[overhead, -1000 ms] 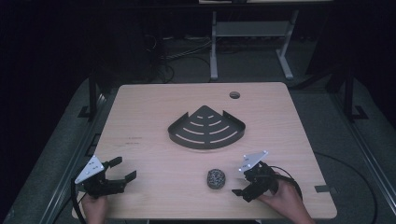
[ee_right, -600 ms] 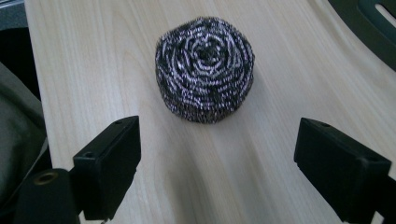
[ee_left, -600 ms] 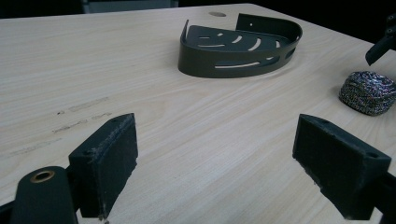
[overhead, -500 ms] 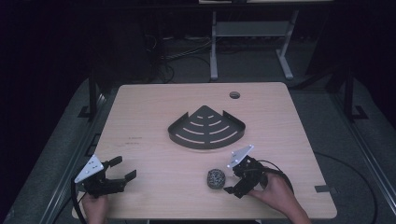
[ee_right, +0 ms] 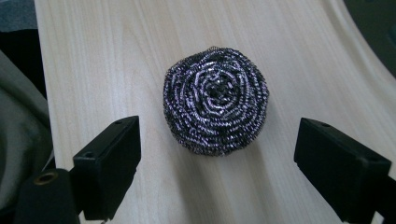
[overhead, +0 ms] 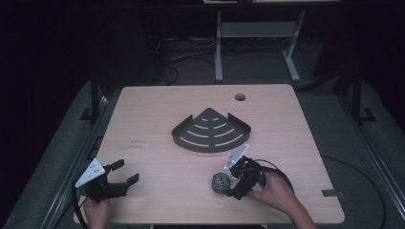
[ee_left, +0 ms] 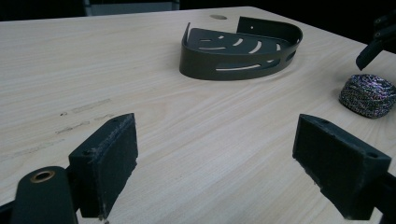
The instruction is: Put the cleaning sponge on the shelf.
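Note:
A round steel-wool scourer (overhead: 220,182) (ee_right: 215,99) (ee_left: 367,95) lies on the wooden table (overhead: 157,109) near the front. My right gripper (overhead: 232,182) (ee_right: 217,172) hovers open right over it, its jaws spread wider than the scourer and just short of it. A dark fan-shaped corner shelf (overhead: 211,130) (ee_left: 240,47) with slots rests at the table's middle. My left gripper (overhead: 125,171) (ee_left: 215,177) stands open at the front left corner, nothing between its pads, pointing toward the shelf.
A round cable hole (overhead: 239,97) sits near the table's far right edge. A white metal stand (overhead: 254,36) and cables are on the floor behind. Dark floor surrounds the table.
My right gripper has moved left and slightly forward, from beside the scourer to over it. The left gripper has stayed in place.

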